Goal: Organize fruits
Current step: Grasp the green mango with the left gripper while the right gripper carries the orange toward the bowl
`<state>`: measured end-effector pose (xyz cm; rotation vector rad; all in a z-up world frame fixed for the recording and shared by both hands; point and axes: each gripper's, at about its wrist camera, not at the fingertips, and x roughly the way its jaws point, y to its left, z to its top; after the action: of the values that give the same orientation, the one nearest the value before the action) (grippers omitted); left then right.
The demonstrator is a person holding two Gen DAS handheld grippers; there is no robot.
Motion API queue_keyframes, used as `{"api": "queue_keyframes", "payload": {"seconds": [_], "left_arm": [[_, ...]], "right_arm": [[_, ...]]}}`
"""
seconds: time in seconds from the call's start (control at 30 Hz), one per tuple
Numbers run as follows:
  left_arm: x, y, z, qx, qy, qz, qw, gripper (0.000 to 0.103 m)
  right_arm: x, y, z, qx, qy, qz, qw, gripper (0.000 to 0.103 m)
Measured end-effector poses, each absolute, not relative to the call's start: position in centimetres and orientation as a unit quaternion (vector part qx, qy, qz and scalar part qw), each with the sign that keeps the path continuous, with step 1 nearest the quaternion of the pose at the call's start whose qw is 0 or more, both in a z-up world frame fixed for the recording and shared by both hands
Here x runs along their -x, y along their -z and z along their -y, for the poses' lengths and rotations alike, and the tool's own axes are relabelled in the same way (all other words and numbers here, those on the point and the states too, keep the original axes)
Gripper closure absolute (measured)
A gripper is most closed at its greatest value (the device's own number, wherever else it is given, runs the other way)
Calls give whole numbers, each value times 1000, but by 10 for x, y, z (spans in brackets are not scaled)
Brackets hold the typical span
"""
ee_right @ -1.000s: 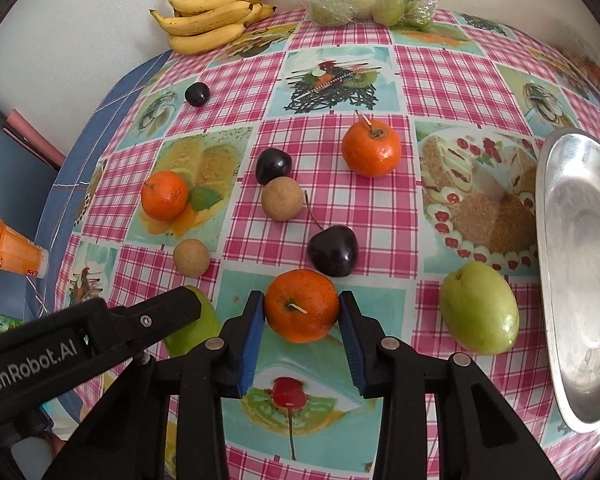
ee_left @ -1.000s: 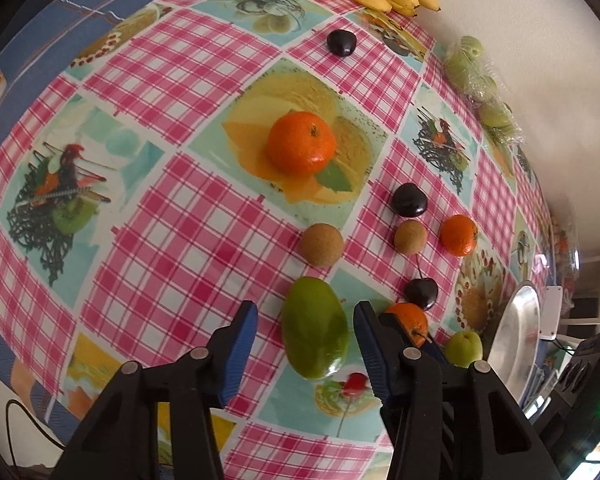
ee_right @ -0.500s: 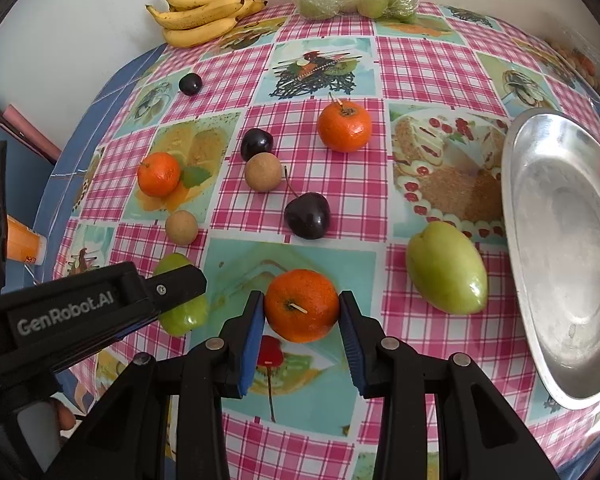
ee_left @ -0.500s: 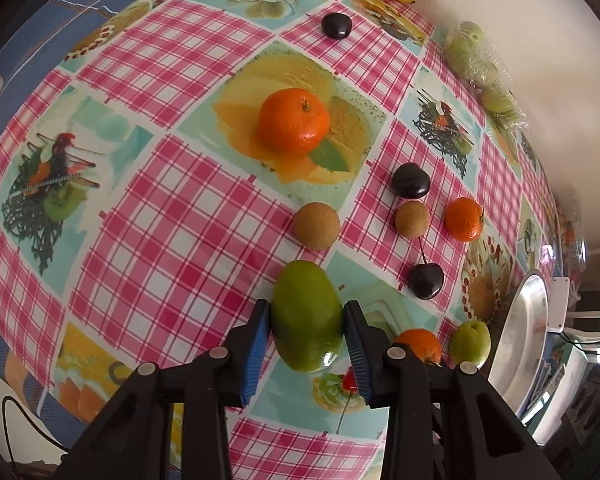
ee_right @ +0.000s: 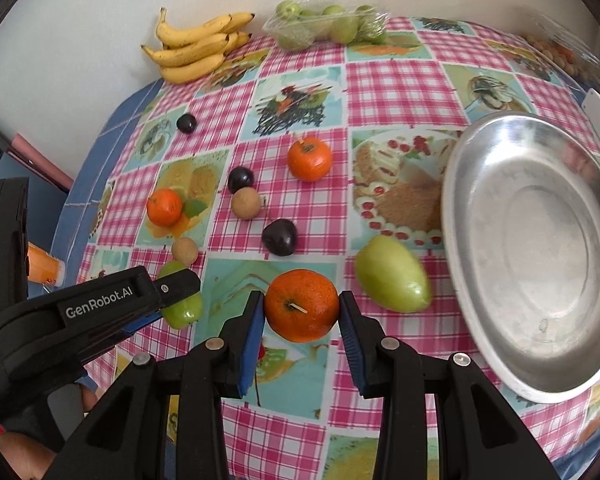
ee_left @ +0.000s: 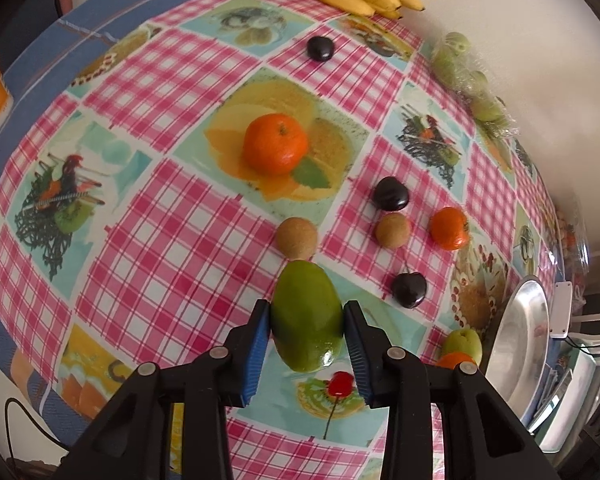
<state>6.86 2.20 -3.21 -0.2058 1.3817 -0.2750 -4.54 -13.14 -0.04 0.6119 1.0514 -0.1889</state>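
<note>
My left gripper (ee_left: pixel 306 334) is shut on a green mango (ee_left: pixel 307 316) and holds it above the checked tablecloth. It also shows in the right wrist view (ee_right: pixel 180 304), at the left. My right gripper (ee_right: pixel 302 322) is shut on an orange (ee_right: pixel 302 305), lifted over the cloth just left of a pale green fruit (ee_right: pixel 392 274). A steel oval tray (ee_right: pixel 480 320) lies empty to the right. Loose on the cloth are two more oranges (ee_right: pixel 309 159) (ee_right: pixel 164 207), dark plums (ee_right: pixel 279 237), and brown round fruits (ee_right: pixel 246 203).
Bananas (ee_right: pixel 198 46) and a plastic pack of green fruit (ee_right: pixel 326 24) lie at the far edge by the wall. An orange cup (ee_right: pixel 44 268) stands off the table's left side. White items (ee_left: pixel 562 308) sit beyond the tray.
My left gripper has closed on the mango and lifted it. My right gripper, holding the orange, has risen and moved toward the tray.
</note>
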Motion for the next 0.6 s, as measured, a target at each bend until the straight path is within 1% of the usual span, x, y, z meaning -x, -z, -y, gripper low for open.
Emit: {"api": "queue_keyframes", "payload": {"seconds": [0.27, 0.6], "left_arm": [[-57, 18, 3, 63, 142, -607, 779, 64], [-30, 9, 54, 8, 192, -581, 791, 64]], "right_arm": [[67, -4, 161, -317, 118, -476, 812, 64], [116, 4, 217, -355, 206, -465, 784, 64]]}}
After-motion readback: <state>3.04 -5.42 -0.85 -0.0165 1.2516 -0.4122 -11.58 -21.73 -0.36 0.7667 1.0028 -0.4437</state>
